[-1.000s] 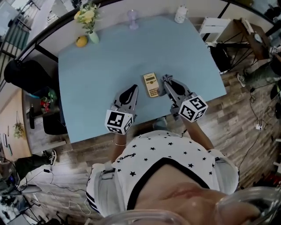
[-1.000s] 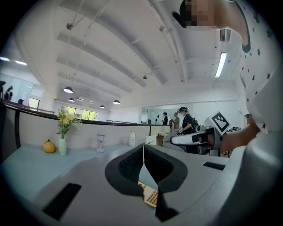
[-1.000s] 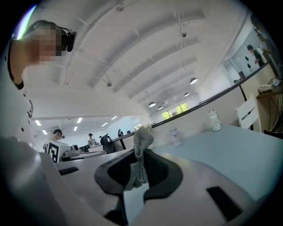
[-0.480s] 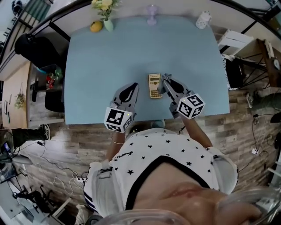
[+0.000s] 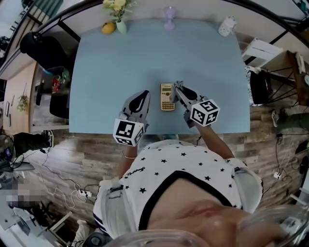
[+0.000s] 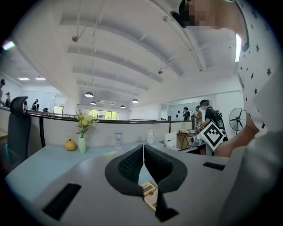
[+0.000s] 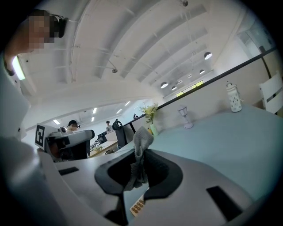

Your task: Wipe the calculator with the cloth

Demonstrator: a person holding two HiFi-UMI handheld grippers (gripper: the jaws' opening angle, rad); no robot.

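The calculator (image 5: 167, 96) lay flat on the blue table (image 5: 120, 62), near its front edge & approx. centre, btwn the two grippers. The right gripper (image 5: 177, 87) had its jaws clamped on the cloth (image 7: 141, 142), a grey wad bunched up w/ a tuft poking out past the tips; its nose sat just beside the calculator's right edge, but whether cloth touched the casing couldn't be told from any view. The left gripper (image 5: 144, 95) was just beside the calculator's left side, apart from it, jaws pressed together at the tips w/ nothing btwn them, i.e. empty, so nothing pinned the calculator. The wipe itself looked about to begin, not clearly under way. Risks from here: the calculator looked light & loose on a smooth top, so a sideways stroke would prob. shove or spin it rather than clean it, esp. w/ no bracing from the left. Only a small bit of cloth stuck out, so coming down too steep could put hard jaw tips on the keys or display, scraping or pressing buttons. The cloth was held by a thin pinch; drag across the keys might tug it loose. A long push forward was less of a worry: vase (image 5: 117, 14), glass (image 5: 168, 11) & white bottle (image 5: 227, 25) stood well apart at the far edge.
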